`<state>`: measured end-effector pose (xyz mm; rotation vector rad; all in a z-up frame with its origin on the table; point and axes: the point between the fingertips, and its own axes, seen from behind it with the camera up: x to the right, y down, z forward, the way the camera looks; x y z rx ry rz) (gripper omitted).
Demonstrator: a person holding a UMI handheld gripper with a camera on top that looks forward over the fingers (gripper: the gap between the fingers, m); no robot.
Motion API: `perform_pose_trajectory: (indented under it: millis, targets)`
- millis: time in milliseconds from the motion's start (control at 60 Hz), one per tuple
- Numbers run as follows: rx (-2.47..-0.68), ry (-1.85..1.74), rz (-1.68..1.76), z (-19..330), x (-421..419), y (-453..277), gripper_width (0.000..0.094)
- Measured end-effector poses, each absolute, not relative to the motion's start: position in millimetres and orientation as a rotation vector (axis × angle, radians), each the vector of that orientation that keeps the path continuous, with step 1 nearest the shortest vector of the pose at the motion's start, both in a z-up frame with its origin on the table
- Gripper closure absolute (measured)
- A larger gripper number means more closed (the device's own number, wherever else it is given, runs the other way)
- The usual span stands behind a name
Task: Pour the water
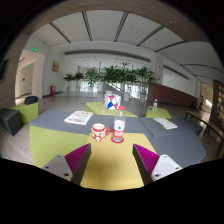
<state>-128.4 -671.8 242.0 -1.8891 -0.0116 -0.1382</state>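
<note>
Here the tongs (112, 160) were spread, holding nothing, above the worktop (110, 172); a cup (98, 131) and bottle (119, 130) stood just beyond them.

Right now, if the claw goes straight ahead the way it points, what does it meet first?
Probably the bottle with the red cap, standing just ahead of the open claw on the table. The cup sits beside it, slightly off line. Depth is hard to judge.
</note>
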Motion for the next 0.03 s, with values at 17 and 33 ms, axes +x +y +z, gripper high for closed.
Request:
perform_pose_trajectory:
  millis: [17, 33]
  targets:
    - [-1.891, -0.013, -0.144, 241.8, -126.9, -672.4, 0.0081]
    - [-1.892, -0.014, -0.148, 241.8, -125.4, -672.7, 0.0083]
